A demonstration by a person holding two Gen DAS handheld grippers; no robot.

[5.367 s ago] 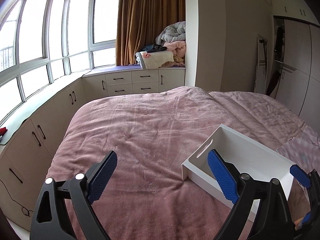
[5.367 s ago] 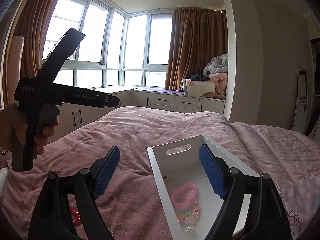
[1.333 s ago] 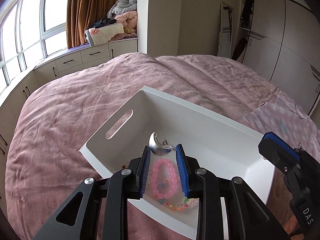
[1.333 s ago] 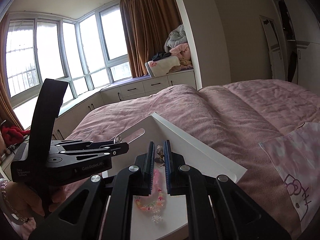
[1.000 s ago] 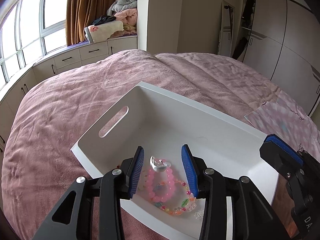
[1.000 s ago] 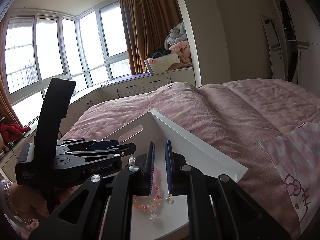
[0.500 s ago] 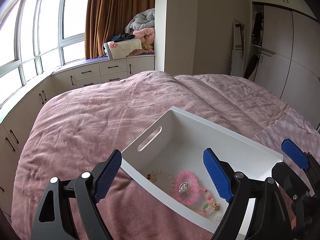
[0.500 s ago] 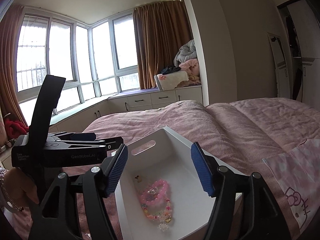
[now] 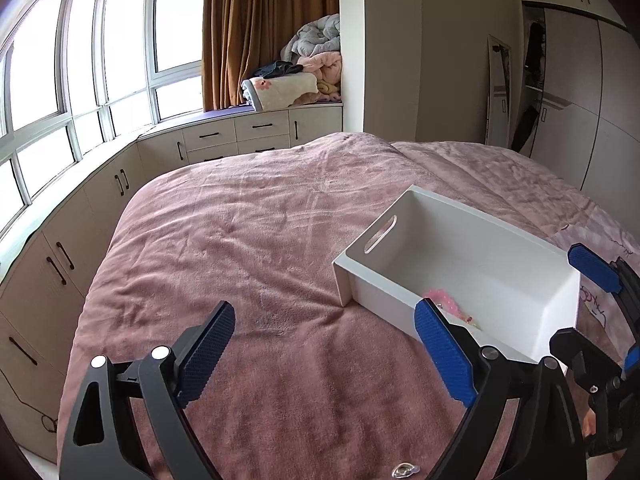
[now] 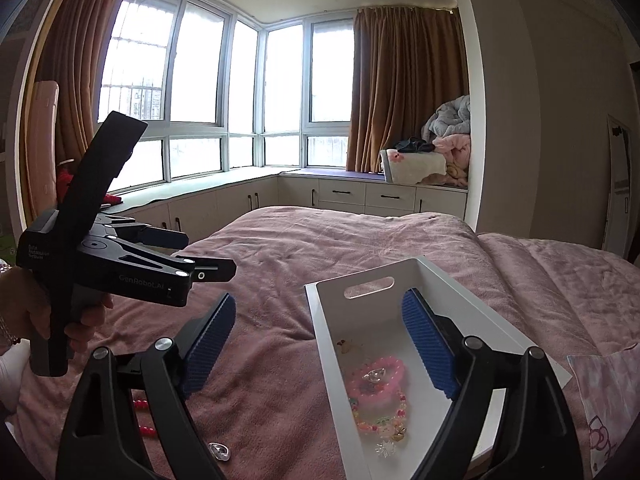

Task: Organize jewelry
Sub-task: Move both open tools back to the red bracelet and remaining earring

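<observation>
- White bin (image 10: 472, 280), open-topped with a slot handle in its far end wall, sits on the pink bedspread (image 9: 256, 240).
- Inside the bin, on its floor: a pink bead bracelet (image 10: 376, 380) with a small silver charm (image 10: 374, 376) lying on it; just nearer the camera a multicoloured bead bracelet (image 10: 380, 420), touching or overlapping the pink one; a small pale trinket (image 10: 345, 345) farther in; a clear sparkly piece (image 10: 385, 450) at the near end.
- From the left wrist view only a bit of the pink beads shows over the bin's near wall.
- Outside the bin, on the bedspread: a string of red beads (image 10: 140, 416), partly hidden behind the right tool's finger, and a small silver piece (image 10: 219, 451) by the lower edge; possibly a ring, too small to be sure.
- Right gripper (image 10: 320, 348): jaws have just been opening and stand wide. Nothing is held. One pad hangs above the bin's inside, the other above the bedspread.
- Left gripper (image 9: 324, 352): jaws likewise just opened wide, empty, above the bedspread left of the bin; a hand (image 10: 76, 320) grips its handle.
- Beyond: pink patterned cloth (image 10: 600, 400) to the bin's right; folded blankets (image 9: 304, 68) on the window seat.
</observation>
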